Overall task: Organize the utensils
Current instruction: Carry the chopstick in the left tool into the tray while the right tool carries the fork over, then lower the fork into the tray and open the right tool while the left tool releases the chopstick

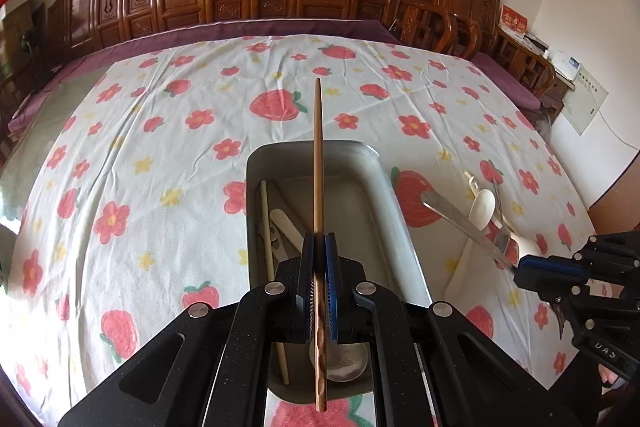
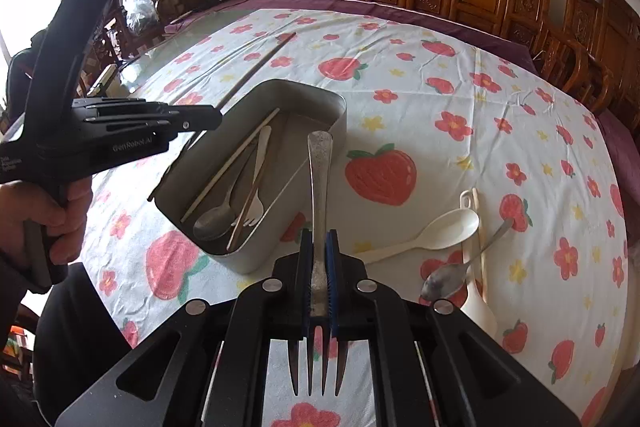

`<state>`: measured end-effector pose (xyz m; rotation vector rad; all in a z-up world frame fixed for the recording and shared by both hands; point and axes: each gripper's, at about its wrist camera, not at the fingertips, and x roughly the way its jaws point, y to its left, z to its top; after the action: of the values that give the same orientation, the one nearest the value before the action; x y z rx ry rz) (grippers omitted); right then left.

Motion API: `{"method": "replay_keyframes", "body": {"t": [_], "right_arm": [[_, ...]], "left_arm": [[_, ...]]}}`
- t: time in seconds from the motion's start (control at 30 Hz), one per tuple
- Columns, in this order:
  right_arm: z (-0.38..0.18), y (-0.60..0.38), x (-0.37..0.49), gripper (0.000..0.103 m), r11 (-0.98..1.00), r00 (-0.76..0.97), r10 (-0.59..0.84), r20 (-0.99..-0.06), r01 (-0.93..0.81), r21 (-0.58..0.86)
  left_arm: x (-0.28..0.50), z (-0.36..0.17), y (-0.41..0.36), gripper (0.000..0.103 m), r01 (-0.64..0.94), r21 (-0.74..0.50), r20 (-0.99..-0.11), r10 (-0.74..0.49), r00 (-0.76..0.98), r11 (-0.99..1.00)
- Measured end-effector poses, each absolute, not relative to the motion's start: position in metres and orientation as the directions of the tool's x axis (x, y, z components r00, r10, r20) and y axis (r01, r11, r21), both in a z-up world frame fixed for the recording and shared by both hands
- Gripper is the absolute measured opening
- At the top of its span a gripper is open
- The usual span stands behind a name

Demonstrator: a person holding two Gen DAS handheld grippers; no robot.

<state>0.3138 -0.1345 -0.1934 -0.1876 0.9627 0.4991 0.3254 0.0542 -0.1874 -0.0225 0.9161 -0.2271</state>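
Left gripper (image 1: 319, 267): pinching a brown wooden chopstick (image 1: 318, 163) that runs straight ahead past its tips.
Right gripper (image 2: 319, 267): clamped on a metal fork (image 2: 320, 179), handle forward, tines back toward the camera.
Metal tray (image 2: 338, 115): directly under the left gripper, ahead-left of the right; utensils lie inside.
White spoon (image 2: 448, 227), metal spoon (image 2: 452, 277): on the strawberry cloth (image 2: 440, 67), right of the right gripper.

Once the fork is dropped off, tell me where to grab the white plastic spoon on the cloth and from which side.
Take the white plastic spoon by its handle, about midway, coming down from above with the fingers across the handle's width. It lies flat on the tablecloth, so only a top approach gets under nothing. The handle is narrow and straight; the bowl is wide and sits near the metal spoon and a white utensil.
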Motion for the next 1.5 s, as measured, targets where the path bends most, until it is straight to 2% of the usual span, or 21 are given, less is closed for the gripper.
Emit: {"method": "replay_keyframes", "body": {"t": [0.5, 0.63, 0.87, 0.93, 1.07, 1.2, 1.5], "right_arm": [[-0.194, -0.117, 0.317, 0.008, 0.869, 0.468, 0.315, -0.826, -0.491, 0.053], [-0.191, -0.114, 0.32, 0.008, 0.873, 0.468, 0.323, -0.822, -0.482, 0.069], [-0.188, -0.094, 0.337, 0.008, 0.868, 0.459, 0.351, -0.816, -0.487, 0.099], [-0.19, -0.085, 0.344, 0.008, 0.865, 0.449, 0.359, -0.818, -0.489, 0.112], [-0.193, -0.069, 0.358, 0.008, 0.869, 0.434, 0.363, -0.825, -0.478, 0.13], [-0.198, -0.054, 0.371, 0.008, 0.872, 0.411, 0.368, -0.834, -0.464, 0.156], [-0.215, -0.029, 0.389, 0.008, 0.9, 0.386, 0.348, -0.854, -0.394, 0.188]], "left_arm": [[0.322, -0.204, 0.058, 0.005, 0.184, -0.123, -0.808, -0.206, 0.552, 0.975], [0.314, -0.194, 0.063, 0.018, 0.178, -0.128, -0.792, -0.209, 0.573, 0.976], [0.3, -0.169, 0.077, 0.02, 0.164, -0.104, -0.761, -0.185, 0.621, 0.981], [0.296, -0.164, 0.082, 0.029, 0.157, -0.097, -0.753, -0.175, 0.634, 0.983], [0.291, -0.154, 0.093, 0.03, 0.141, -0.106, -0.74, -0.173, 0.65, 0.984], [0.287, -0.147, 0.101, 0.037, 0.126, -0.1, -0.726, -0.159, 0.669, 0.987], [0.282, -0.143, 0.115, 0.04, 0.102, -0.099, -0.722, -0.142, 0.678, 0.99]]}}
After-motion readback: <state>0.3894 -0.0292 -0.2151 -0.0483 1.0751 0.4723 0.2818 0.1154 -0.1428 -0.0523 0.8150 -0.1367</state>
